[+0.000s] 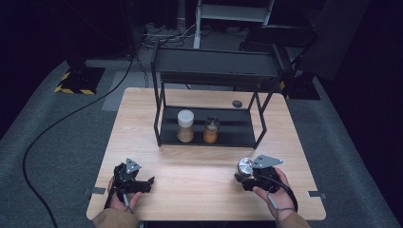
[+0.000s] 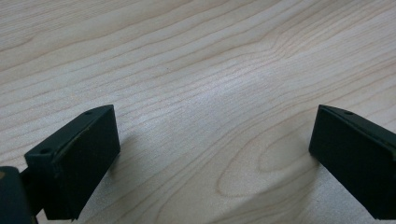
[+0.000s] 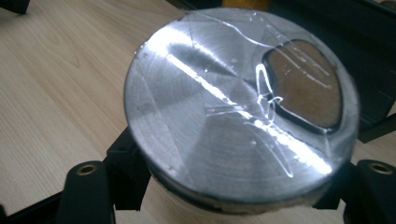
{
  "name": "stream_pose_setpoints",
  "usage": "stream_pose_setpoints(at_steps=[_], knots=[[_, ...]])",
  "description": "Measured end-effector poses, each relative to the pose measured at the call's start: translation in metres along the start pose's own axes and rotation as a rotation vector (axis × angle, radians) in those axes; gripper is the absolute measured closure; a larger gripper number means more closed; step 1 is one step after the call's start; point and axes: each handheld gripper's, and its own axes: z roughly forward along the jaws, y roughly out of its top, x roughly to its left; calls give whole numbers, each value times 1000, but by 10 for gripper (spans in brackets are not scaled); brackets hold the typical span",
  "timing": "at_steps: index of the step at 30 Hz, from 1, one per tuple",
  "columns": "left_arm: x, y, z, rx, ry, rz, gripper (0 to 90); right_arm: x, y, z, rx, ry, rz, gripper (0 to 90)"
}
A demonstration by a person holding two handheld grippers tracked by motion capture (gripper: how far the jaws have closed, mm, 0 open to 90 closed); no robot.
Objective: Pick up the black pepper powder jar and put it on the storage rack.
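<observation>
My right gripper [image 1: 248, 175] is shut on a jar with a shiny metal lid [image 1: 245, 166], held at the table's front right. In the right gripper view the round silver lid [image 3: 238, 121] has an oval window and sits between the two black jaws. My left gripper [image 1: 145, 183] rests at the front left with its jaws wide apart. In the left gripper view its fingers [image 2: 79, 158] frame bare wood and nothing else. On the lower shelf of a black rack [image 1: 247, 137] stand a white-lidded jar [image 1: 185, 126] and a smaller orange-filled jar [image 1: 211, 130].
The wooden table [image 1: 204, 161] carries the rack toward its back half. A small dark disc [image 1: 236, 103] lies on the table behind the rack. The rack's upper tray [image 1: 216, 64] overhangs the shelf. Grey carpet and cables surround the table.
</observation>
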Motion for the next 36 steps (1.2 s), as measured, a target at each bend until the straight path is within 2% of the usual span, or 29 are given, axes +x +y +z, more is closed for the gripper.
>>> stream_pose_setpoints(at_steps=[17, 36], knots=[[0, 0, 0, 0, 4, -3, 16, -18, 37, -14, -28, -10, 5, 310], [0, 0, 0, 1, 5, -3, 16, -37, 78, -10, -39, -18, 7, 310]])
